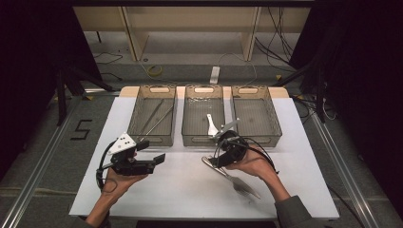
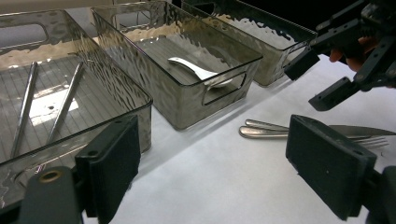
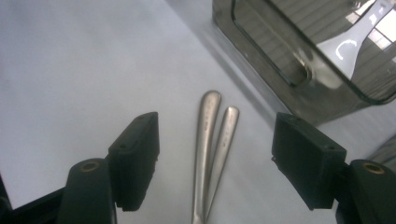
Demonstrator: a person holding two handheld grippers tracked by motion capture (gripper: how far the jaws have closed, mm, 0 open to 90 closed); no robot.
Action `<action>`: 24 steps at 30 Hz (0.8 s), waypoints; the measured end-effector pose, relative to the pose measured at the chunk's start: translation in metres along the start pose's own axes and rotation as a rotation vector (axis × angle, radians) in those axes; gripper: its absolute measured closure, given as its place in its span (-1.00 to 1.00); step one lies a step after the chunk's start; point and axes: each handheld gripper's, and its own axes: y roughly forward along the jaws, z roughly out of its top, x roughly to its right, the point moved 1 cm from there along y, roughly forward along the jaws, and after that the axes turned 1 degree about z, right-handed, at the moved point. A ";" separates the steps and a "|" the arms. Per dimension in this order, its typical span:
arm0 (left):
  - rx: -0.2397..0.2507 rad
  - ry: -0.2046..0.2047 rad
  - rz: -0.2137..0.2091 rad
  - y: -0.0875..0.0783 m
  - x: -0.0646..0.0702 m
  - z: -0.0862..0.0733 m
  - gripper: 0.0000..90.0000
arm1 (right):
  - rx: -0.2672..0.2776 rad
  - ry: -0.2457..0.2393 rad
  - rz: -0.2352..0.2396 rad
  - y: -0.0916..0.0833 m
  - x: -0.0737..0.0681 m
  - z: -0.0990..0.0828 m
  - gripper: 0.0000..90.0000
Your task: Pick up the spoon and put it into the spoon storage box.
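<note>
Tabletop: white sheet, carrying three clear bins along its far edge and loose cutlery in front of them.

Left bin: holds two long metal rods, probably chopsticks, lying side by side.

Middle bin: holds one white spoon. Handle cut-out faces the person.

Right bin: nothing can be made out inside it.

Right tongs: jaws wide apart, holding nothing, poised above the two metal handles, which lie between the pads without touching either.

Left tongs: jaws wide apart, empty, held over bare tabletop just in front of the left bin, well apart from the cutlery.

Fork and knife: lying together on the tabletop just before the middle bin, handles side by side and touching, tines pointing toward the person.

Handling note: the step in hand appears to be picking one piece from the pair. Since the handles touch, a closure across both would likely lift or drag both; the tongs should shift sideways so that a single handle sits between the pads, descend until the pads flank it, then close squarely. Thin, flat metal may slip or pivot, so a grip nearer mid-handle seems safer.
</note>
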 end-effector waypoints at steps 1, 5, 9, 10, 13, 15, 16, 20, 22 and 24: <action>-0.001 0.000 -0.001 0.000 0.000 0.000 -0.61 | -0.004 0.002 0.006 0.001 0.000 -0.001 -0.25; -0.002 -0.001 -0.002 0.000 0.000 0.000 -0.61 | -0.034 0.005 0.008 0.006 -0.001 -0.008 -0.24; -0.001 -0.002 -0.002 0.000 -0.001 0.000 -0.61 | -0.065 0.005 0.012 0.012 0.000 -0.015 -0.24; -0.002 -0.002 -0.002 0.000 -0.001 0.000 -0.61 | -0.075 0.002 0.008 0.013 0.000 -0.017 -0.23; -0.001 -0.004 -0.003 0.000 -0.001 0.000 -0.61 | -0.095 0.003 0.009 0.017 0.001 -0.021 -0.23; -0.001 -0.005 -0.002 0.001 -0.001 0.000 -0.61 | -0.109 -0.002 0.008 0.019 0.001 -0.023 -0.22; -0.003 -0.006 -0.003 0.001 -0.001 0.001 -0.61 | -0.114 -0.005 0.009 0.020 0.001 -0.025 -0.22; -0.002 -0.007 -0.003 0.002 -0.001 0.001 -0.61 | -0.143 -0.013 0.009 0.025 0.000 -0.028 -0.22; -0.004 -0.005 -0.003 0.002 -0.001 0.001 -0.61 | -0.151 -0.019 0.007 0.027 0.000 -0.030 -0.21; -0.004 -0.006 -0.002 0.002 -0.001 0.001 -0.61 | -0.155 -0.010 0.012 0.028 -0.001 -0.032 -0.21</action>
